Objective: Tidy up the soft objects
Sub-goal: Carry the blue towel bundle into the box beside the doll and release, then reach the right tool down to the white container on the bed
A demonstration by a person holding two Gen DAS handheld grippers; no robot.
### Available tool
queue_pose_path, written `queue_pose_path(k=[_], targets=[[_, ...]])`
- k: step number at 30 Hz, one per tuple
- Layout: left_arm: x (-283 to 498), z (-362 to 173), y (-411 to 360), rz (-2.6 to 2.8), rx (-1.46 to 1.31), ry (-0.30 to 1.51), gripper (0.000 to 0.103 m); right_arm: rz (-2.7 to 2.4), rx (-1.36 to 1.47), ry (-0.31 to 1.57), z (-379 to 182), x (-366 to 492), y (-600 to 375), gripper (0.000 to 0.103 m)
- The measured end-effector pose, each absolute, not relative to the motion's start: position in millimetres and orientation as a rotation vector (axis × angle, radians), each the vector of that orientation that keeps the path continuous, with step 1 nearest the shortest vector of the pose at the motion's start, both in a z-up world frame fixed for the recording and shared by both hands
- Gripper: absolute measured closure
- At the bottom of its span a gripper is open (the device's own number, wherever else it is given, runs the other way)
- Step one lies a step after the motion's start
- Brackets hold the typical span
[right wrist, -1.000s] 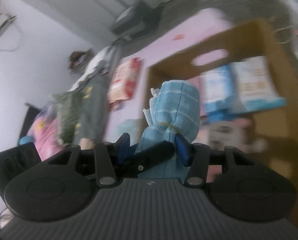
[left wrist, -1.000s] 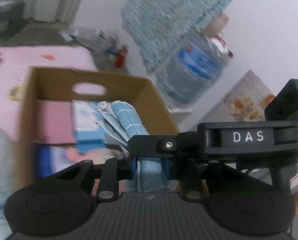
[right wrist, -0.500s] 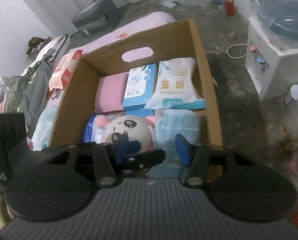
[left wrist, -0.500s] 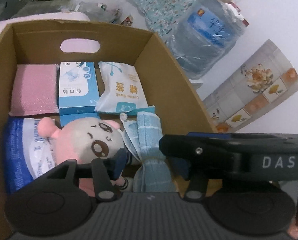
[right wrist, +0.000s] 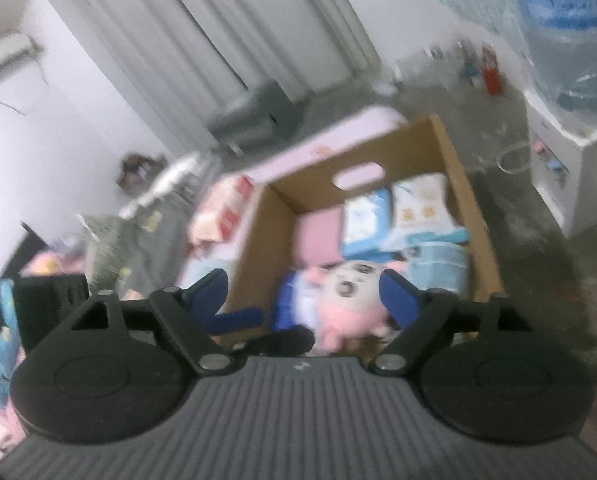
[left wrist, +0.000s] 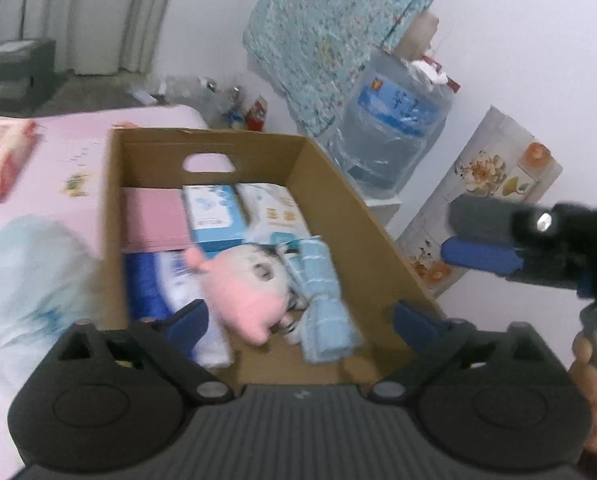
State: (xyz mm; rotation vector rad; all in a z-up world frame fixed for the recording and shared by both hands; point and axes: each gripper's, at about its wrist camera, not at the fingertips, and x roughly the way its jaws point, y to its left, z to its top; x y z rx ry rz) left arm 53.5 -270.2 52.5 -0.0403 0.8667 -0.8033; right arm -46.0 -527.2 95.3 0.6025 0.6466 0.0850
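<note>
A light blue rolled towel (left wrist: 322,300) (right wrist: 438,264) lies in the cardboard box (left wrist: 378,240) (right wrist: 478,220), at its near right, beside a pink plush toy (left wrist: 242,288) (right wrist: 350,292). My left gripper (left wrist: 300,320) hangs over the box's near end. Its jaws are opening wide, apart from the towel, with nothing pressed between them. My right gripper (right wrist: 304,296) is back from the box's near edge, its jaws also opening and empty. The right gripper (left wrist: 478,236) shows at the right of the left wrist view, outside the box wall.
The box also holds a pink pad (left wrist: 154,220), a blue carton (left wrist: 214,216), a white wipes pack (left wrist: 274,208) and a blue pack (left wrist: 150,288). It sits on a pink mattress (left wrist: 70,152). A water bottle (left wrist: 394,128) on a white dispenser (right wrist: 570,176) stands to the right.
Both grippers let go of the blue towel, which now lies in the box. Both pulled back from the box and their jaws spread much wider.
</note>
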Motion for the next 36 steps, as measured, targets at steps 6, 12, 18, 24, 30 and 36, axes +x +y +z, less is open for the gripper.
queue_pose_path(k=[6, 12, 18, 24, 30, 36], targets=[[28, 49, -184, -0.657, -0.043, 0.871, 0.000, 0.182, 0.630, 0.608, 108, -70, -481, 0.018], [4, 36, -102, -0.463, -0.065, 0.799, 0.000, 0.290, 0.608, 0.671, 103, -58, -423, 0.017], [-12, 17, -38, -0.208, -0.021, 0.692, 0.000, 0.420, 0.587, 0.783, 91, -22, -350, 0.017], [-11, -5, -11, -0.010, 0.121, 0.599, 0.002, 0.554, 0.524, 0.869, 79, 30, -269, 0.017], [-1, -32, 1, 0.029, 0.159, 0.628, 0.017, 0.610, 0.365, 0.937, 61, 106, -189, 0.019], [9, -53, 10, 0.018, 0.133, 0.673, 0.044, 0.617, 0.136, 1.013, 18, 183, -117, 0.030]])
